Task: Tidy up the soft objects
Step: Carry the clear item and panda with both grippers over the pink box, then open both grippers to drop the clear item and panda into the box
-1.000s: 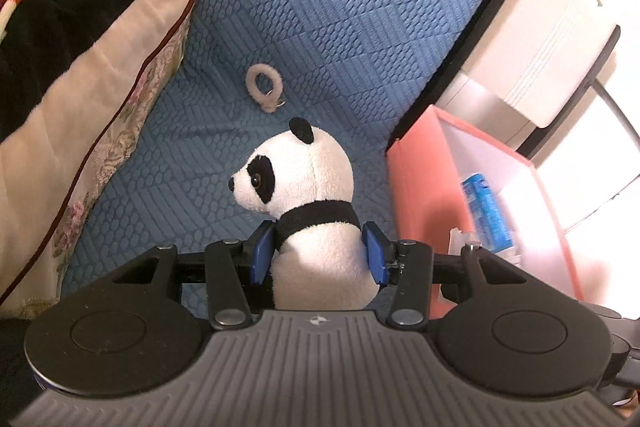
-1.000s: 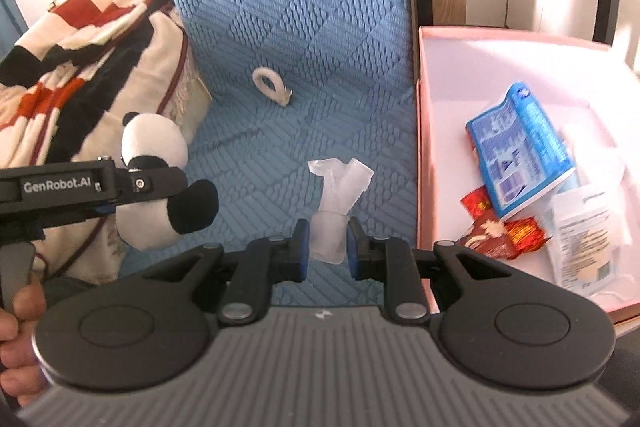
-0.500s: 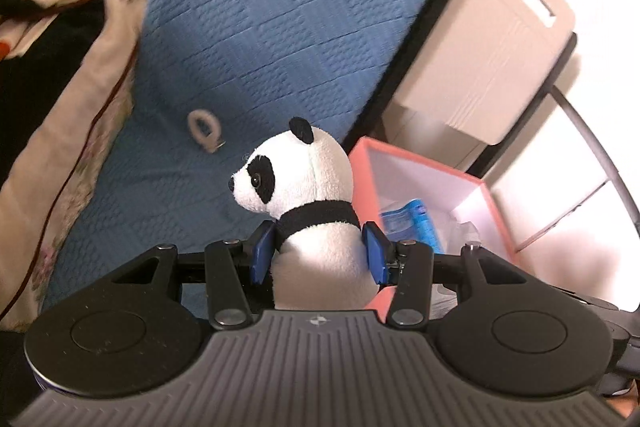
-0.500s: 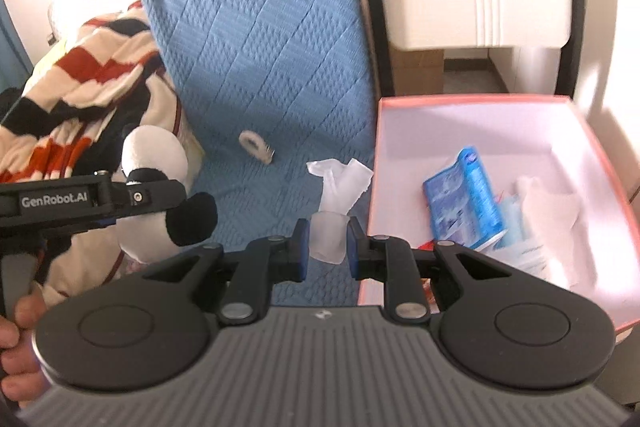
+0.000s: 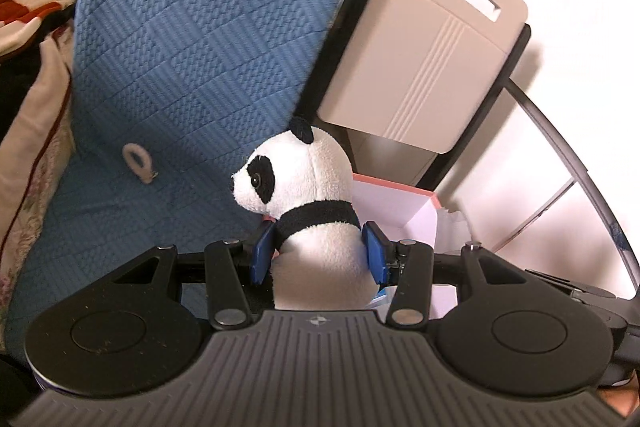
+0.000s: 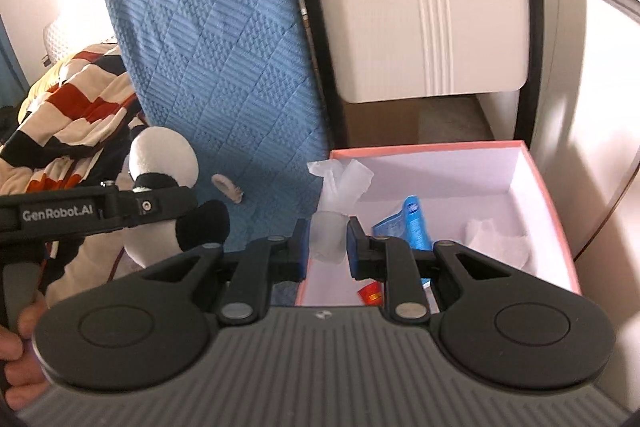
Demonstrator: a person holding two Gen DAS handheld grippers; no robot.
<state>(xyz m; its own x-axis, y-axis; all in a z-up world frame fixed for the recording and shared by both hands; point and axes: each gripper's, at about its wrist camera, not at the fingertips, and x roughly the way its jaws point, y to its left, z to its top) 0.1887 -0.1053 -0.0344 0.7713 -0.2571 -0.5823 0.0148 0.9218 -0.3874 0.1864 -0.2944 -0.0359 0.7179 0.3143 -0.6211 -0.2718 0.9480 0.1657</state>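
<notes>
Squeezing the panda plush at its soft white body just under the black collar, the left hand-held gripper has both blue pads pressed into the stuffing. The toy looks light and springy, so the grip at the middle should carry it without slipping; the head or ears would only flop. The right hand-held gripper pinches a crumpled white tissue, whose loose end fans out toward 12 o'clock. Being almost weightless and easy to tear, it is best held at the bunched lower part, as it is now.

Compared with a second ago, both hands have risen and swung toward the pink box, which now sits right behind the panda at 3 o'clock in the left view and directly beneath the tissue in the right view. The blue quilted bedspread has slid toward 10 o'clock, and the beige hair tie lies on it, farther from the panda than before. Neither grip has changed.
</notes>
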